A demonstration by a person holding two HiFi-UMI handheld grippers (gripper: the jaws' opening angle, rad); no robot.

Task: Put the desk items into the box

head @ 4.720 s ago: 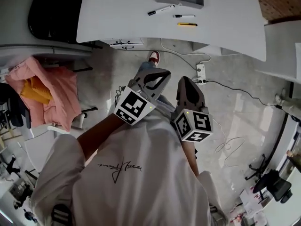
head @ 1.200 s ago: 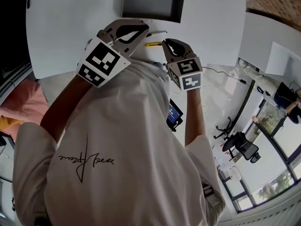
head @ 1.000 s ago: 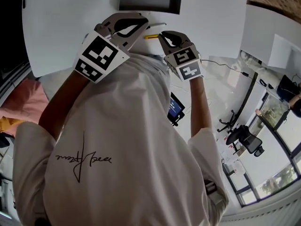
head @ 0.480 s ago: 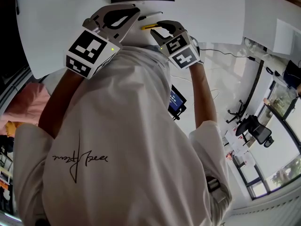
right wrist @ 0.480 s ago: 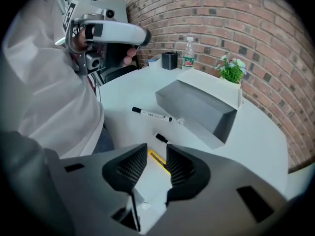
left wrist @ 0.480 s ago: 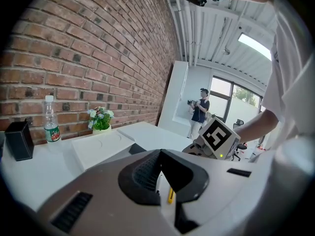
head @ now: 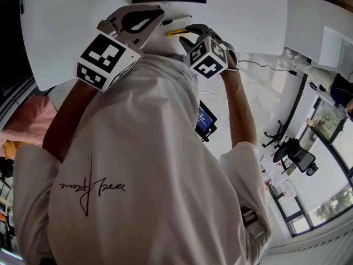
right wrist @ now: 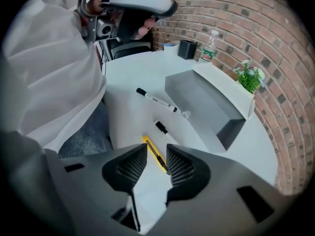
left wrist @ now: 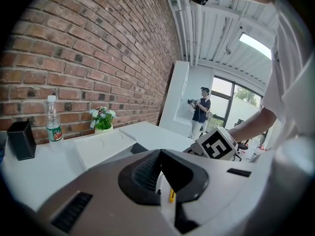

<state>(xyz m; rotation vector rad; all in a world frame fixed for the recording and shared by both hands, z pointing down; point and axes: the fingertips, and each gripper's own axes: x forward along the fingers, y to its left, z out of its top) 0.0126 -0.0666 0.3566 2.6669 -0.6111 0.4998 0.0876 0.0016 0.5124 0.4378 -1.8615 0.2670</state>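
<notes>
Jaws ribbed: right gripper (right wrist: 156, 160) just opened empty above slim yellow knife (right wrist: 153, 153); left gripper (left wrist: 160, 168) clenched

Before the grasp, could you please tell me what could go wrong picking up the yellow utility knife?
The right gripper has just opened its jaws, with the yellow utility knife showing between them, ungripped. It lies flat on the white desk, so the gripper may slip off it. The short black pen nearby could get knocked.

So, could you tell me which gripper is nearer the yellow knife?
Right. The right gripper hangs over the knife, its jaws just opened and astride it, not gripping. The left gripper sits off to the knife's left, jaws shut.
</notes>
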